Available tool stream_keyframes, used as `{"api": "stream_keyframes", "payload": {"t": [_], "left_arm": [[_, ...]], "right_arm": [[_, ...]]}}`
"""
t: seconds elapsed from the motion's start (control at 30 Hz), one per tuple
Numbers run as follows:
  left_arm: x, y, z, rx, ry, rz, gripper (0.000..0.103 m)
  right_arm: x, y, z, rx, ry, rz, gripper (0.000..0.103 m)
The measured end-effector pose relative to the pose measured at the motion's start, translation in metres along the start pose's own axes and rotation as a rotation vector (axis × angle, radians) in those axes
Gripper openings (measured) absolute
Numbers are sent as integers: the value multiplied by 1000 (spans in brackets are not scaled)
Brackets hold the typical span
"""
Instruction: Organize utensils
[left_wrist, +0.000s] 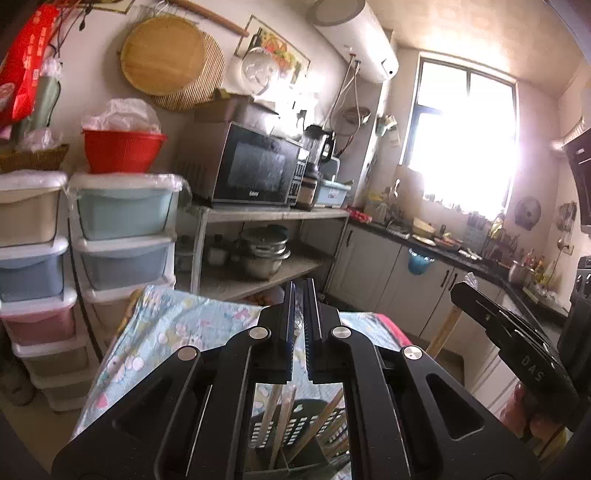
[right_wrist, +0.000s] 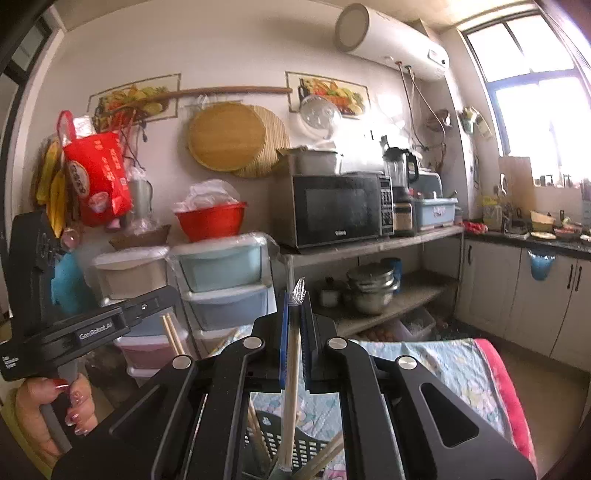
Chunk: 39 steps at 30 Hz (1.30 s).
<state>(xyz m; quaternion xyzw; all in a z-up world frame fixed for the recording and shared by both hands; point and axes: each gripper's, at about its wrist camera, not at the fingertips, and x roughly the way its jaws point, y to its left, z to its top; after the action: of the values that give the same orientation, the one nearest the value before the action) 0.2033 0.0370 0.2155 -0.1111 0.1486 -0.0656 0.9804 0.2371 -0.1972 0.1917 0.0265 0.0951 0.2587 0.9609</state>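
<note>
The left gripper (left_wrist: 300, 325) has its jaws together on a thin plastic-wrapped piece, apparently chopsticks. The right gripper (right_wrist: 294, 332) clamps a wrapped chopstick (right_wrist: 290, 387) above the black slotted basket (right_wrist: 291, 443) on the floral-clothed worktop (right_wrist: 443, 365). Sorting seems underway; next, lowering each into the basket.

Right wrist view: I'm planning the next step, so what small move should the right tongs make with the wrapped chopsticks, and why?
Probably lower the right tongs toward the black slotted basket beneath. They are shut on the wrapped chopsticks, held upright above the basket, which already holds other chopsticks.
</note>
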Motion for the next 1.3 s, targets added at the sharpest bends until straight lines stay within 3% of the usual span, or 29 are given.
{"api": "stream_keyframes", "payload": {"t": [0.37, 0.67, 0.77, 0.8, 0.87, 1.0, 1.07, 1.3], "left_arm": [[23, 13, -33, -17, 84, 16, 2], [30, 22, -53, -33, 125, 21, 3], [29, 24, -57, -39, 138, 23, 4], [29, 24, -57, -40, 141, 24, 7], [27, 25, -60, -42, 149, 24, 24], [23, 25, -64, -38, 157, 22, 35], [21, 25, -66, -39, 161, 24, 47], [10, 26, -76, -52, 173, 28, 70]], "right_arm": [[33, 0, -43, 18, 110, -33, 6], [39, 6, -57, 19, 154, -21, 7], [38, 5, -59, 25, 168, -18, 22], [38, 4, -60, 29, 171, -15, 27], [36, 3, -62, 35, 179, -18, 27], [32, 1, -65, 41, 196, -18, 33], [28, 0, -68, 41, 199, -19, 34], [16, -3, -76, 39, 217, -23, 41]]}}
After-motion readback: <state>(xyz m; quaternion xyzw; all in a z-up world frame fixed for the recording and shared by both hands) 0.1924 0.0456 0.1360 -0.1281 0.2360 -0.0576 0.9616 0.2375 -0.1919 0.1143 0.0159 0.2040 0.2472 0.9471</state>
